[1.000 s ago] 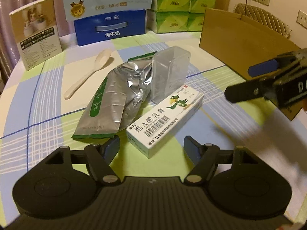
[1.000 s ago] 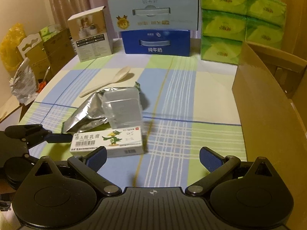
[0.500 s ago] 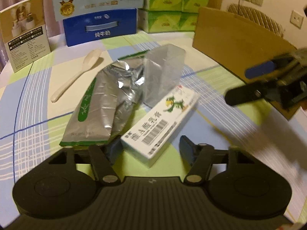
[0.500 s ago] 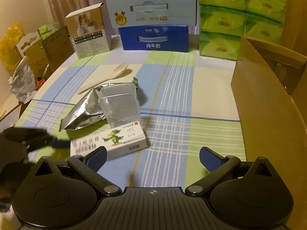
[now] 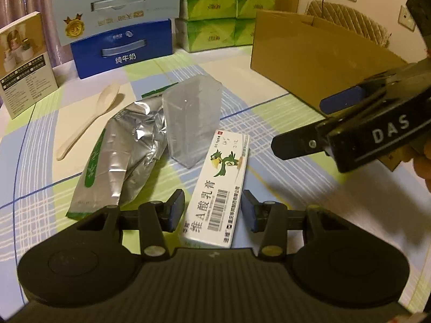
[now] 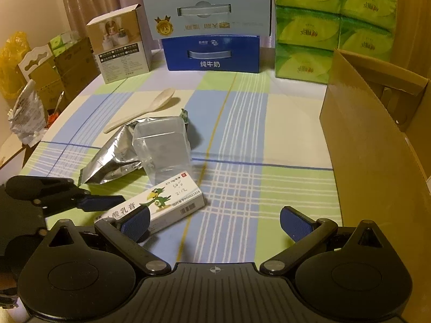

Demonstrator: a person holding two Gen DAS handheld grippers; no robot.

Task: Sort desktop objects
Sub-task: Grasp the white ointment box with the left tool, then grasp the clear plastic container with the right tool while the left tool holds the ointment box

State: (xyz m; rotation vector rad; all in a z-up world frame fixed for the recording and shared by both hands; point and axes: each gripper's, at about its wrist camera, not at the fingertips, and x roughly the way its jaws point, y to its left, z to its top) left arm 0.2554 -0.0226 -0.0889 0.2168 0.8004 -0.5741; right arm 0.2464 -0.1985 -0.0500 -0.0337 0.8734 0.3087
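Note:
A white ointment box (image 5: 221, 183) with a green parrot lies on the checked tablecloth, its near end between the pads of my left gripper (image 5: 212, 210). The jaws are closing around it, and thin gaps still show on both sides. Behind it stand a clear plastic box (image 5: 192, 123), a crumpled silver foil pouch (image 5: 118, 156) and a cream spoon (image 5: 89, 118). My right gripper (image 6: 215, 220) hovers open to the right of the ointment box (image 6: 161, 204), with nothing between its fingers. An open cardboard box (image 6: 377, 148) stands at the right.
At the table's far edge stand a blue milk carton (image 6: 212, 53) with a pale one on top, stacked green tissue packs (image 6: 334, 27) and a small product box (image 6: 118, 45). More boxes and bags (image 6: 27, 113) sit off the table's left side.
My left gripper moved forward over the ointment box and its jaws narrowed around it. The box has turned slightly on the cloth. The right gripper has stayed put.

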